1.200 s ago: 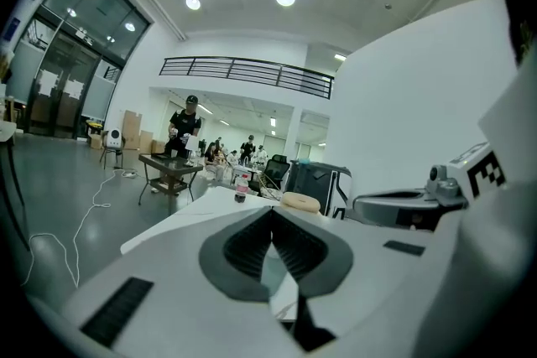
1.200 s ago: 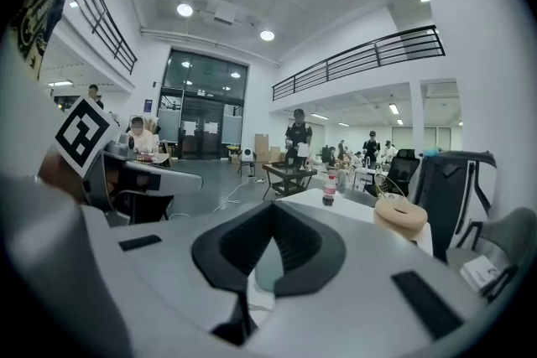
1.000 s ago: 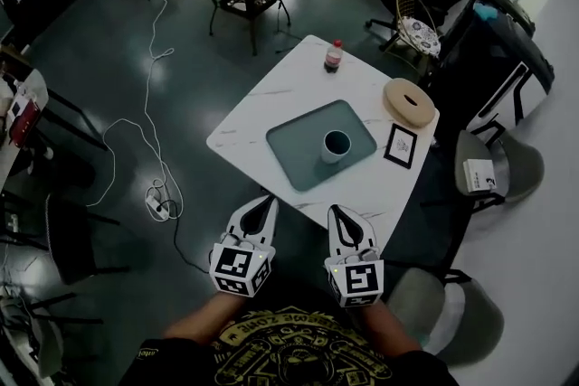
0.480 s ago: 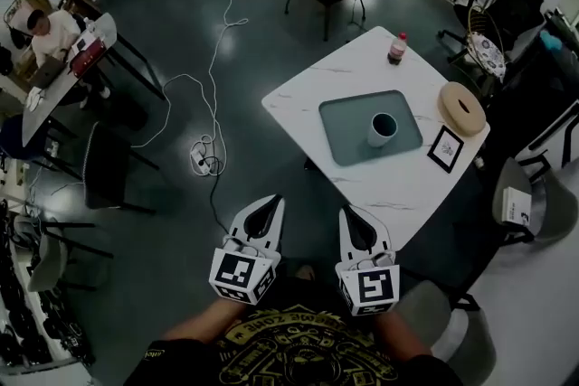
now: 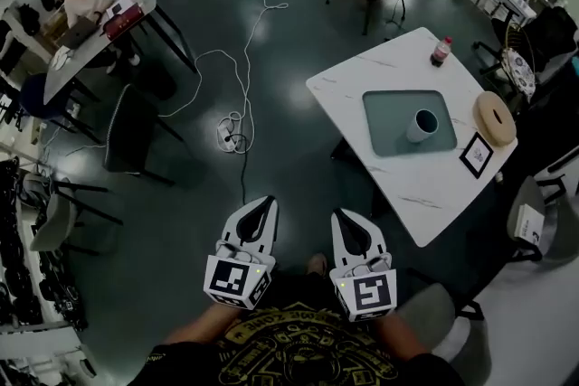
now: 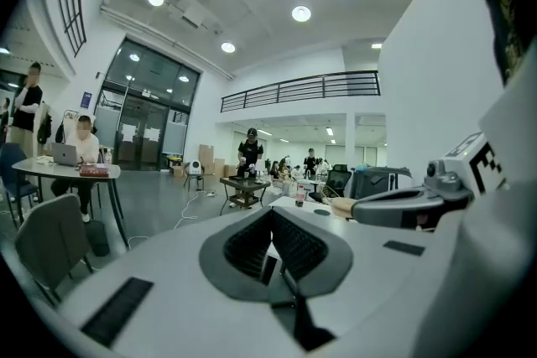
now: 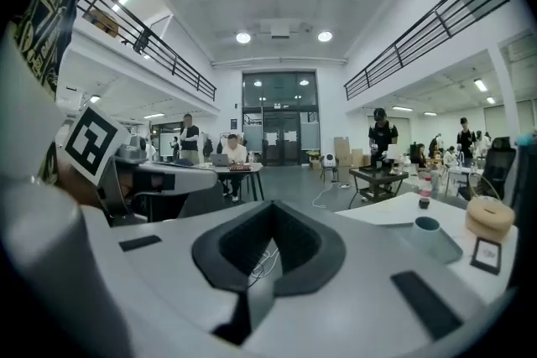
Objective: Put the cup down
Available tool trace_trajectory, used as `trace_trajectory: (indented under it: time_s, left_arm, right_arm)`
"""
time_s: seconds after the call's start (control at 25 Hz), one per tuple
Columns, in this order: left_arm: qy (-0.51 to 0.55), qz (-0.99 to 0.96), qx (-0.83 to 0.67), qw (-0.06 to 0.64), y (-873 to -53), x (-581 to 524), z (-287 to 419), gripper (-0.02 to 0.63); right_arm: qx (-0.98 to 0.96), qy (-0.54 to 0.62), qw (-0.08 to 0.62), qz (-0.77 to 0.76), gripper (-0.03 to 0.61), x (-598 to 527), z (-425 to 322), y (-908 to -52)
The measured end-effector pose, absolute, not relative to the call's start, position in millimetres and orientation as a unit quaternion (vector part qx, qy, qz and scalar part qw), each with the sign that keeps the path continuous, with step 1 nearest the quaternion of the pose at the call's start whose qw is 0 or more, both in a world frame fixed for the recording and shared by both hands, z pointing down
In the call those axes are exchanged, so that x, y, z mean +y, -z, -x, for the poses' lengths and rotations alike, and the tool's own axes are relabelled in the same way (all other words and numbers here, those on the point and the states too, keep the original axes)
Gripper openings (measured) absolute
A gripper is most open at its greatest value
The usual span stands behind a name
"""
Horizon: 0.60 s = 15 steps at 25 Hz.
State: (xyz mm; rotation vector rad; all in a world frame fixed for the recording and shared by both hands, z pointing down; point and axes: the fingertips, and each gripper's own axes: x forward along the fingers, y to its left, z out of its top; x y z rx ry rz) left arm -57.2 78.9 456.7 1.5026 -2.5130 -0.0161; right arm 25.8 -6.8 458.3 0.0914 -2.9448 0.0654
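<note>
At the bottom centre of the head view, the left gripper [image 5: 263, 206] and the right gripper [image 5: 340, 216] sit side by side over the dark floor [image 5: 181, 221]. Each has its jaws together with nothing between them. Farther off, at the frame's right, the cup [image 5: 422, 125] stands upright on a grey-green tray [image 5: 384, 117] on the white surface [image 5: 407, 181], well apart from both grippers. A bottle [image 5: 441, 51] stands near the surface's far edge.

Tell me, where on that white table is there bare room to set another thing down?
The widest bare stretch of the table lies between the tray and the near edge. The tray has room left of the cup. Crowded: the right-hand edge, with the bottle, wooden disc and framed card.
</note>
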Motion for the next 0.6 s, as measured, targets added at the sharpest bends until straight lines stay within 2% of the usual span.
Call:
trace_trajectory:
  time_s: [0.6]
  left_arm:
    - [0.020, -0.502, -0.858, 0.110, -462.1, 149.5, 96.3, 0.012]
  right_arm:
    - [-0.995, 0.000, 0.104, -0.013, 0.004, 68.4, 17.6, -448.1]
